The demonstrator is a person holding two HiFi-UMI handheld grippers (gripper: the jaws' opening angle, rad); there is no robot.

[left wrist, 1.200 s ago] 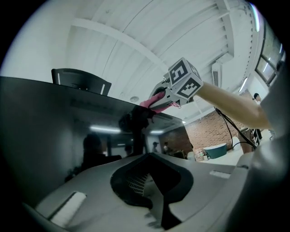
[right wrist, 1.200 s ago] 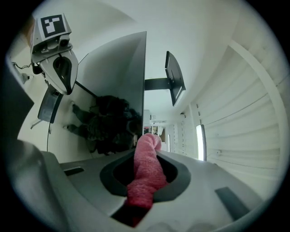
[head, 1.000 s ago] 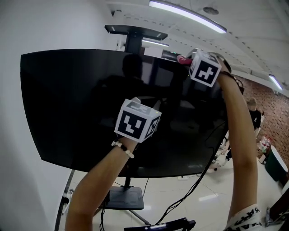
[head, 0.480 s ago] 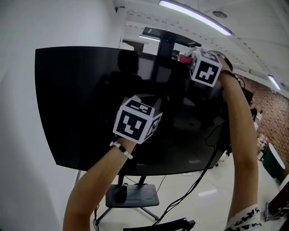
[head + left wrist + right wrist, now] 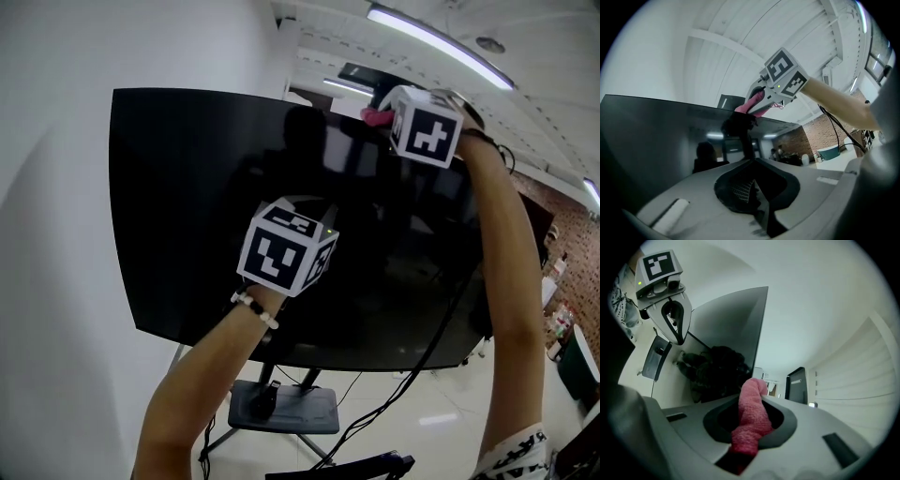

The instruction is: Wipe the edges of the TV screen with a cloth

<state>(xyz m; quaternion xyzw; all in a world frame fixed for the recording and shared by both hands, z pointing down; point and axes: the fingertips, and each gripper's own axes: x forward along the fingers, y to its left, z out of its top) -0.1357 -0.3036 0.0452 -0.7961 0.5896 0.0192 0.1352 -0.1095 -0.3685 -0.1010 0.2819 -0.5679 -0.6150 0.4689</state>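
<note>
TV screen [image 5: 216, 206], black and glossy, across the head view. Right gripper [image 5: 749, 439] at one o'clock, clenched on pink cloth [image 5: 752, 404] at the screen's top edge. Left gripper [image 5: 752, 190] at centre, before the glass, jaws pressed together, empty.

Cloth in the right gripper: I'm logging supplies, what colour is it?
The cloth is pink, clearest in the right gripper view.

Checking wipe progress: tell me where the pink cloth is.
The pink cloth is clamped in the right gripper, at the top edge of the TV screen, toward its right end in the head view.
</note>
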